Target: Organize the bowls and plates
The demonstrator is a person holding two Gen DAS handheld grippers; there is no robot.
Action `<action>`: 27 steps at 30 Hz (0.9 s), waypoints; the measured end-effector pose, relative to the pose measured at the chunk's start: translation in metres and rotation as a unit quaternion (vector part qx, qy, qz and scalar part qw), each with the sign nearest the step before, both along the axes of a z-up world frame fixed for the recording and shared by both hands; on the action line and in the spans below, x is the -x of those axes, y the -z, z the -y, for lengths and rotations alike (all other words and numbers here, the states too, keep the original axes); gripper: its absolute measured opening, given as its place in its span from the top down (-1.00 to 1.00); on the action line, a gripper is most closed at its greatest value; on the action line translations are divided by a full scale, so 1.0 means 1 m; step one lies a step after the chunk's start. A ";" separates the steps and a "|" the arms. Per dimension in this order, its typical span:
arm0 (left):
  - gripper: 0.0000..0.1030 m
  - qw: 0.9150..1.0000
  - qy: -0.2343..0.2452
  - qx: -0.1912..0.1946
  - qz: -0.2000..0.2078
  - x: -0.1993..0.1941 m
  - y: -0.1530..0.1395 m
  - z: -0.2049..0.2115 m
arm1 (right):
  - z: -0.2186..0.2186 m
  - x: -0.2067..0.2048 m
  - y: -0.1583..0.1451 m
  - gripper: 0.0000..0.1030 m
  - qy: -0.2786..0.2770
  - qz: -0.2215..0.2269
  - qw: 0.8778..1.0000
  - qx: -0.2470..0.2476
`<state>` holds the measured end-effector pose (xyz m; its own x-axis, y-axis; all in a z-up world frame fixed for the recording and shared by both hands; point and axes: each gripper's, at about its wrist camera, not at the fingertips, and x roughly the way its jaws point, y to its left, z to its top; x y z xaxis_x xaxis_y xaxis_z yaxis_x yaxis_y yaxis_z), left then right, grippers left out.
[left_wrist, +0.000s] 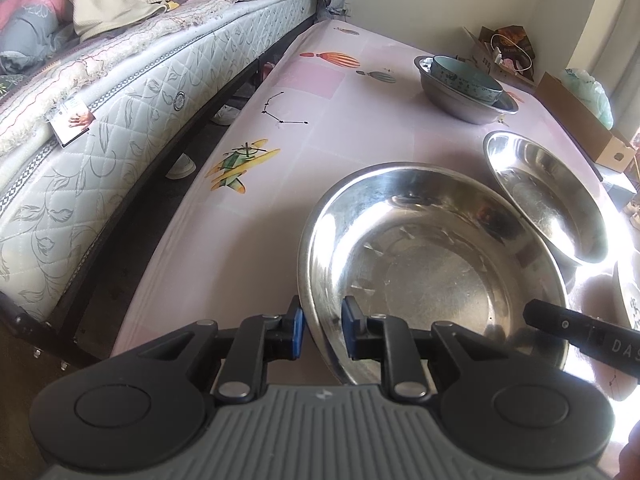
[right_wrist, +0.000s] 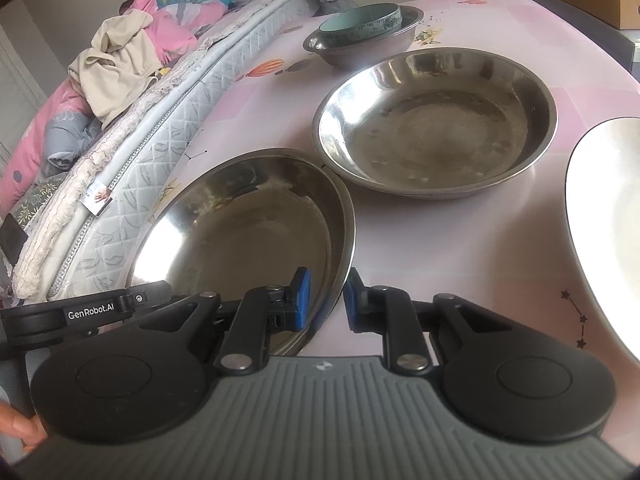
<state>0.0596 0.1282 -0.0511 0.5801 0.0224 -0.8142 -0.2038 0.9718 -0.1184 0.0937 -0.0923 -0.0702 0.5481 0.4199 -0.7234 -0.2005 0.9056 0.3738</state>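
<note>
Only at right: perhaps white plate (right_wrist: 608,216).

L gripper (left_wrist: 322,328) clamps steel bowl (left_wrist: 432,272) rim on table (left_wrist: 248,216).

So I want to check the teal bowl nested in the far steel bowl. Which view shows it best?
The left wrist view: the teal bowl sits larger there, rim and patterned side clear. The right wrist view shows the same bowl smaller, near the top edge.
</note>
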 end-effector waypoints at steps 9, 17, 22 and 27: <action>0.62 1.000 0.003 0.009 0.002 0.006 -0.001 0.000 | -0.002 0.005 -0.001 0.68 -0.001 0.013 1.000 0.014; 0.57 1.000 0.004 0.006 0.002 0.000 0.001 -0.004 | -0.002 0.003 -0.002 0.68 0.010 0.019 1.000 0.017; 0.53 1.000 -0.001 -0.004 0.004 -0.006 0.002 -0.005 | -0.003 0.001 -0.001 0.66 0.013 0.021 1.000 0.019; 0.57 1.000 0.001 -0.011 0.008 -0.009 0.003 -0.003 | -0.004 -0.003 -0.001 0.65 0.018 0.029 0.999 0.022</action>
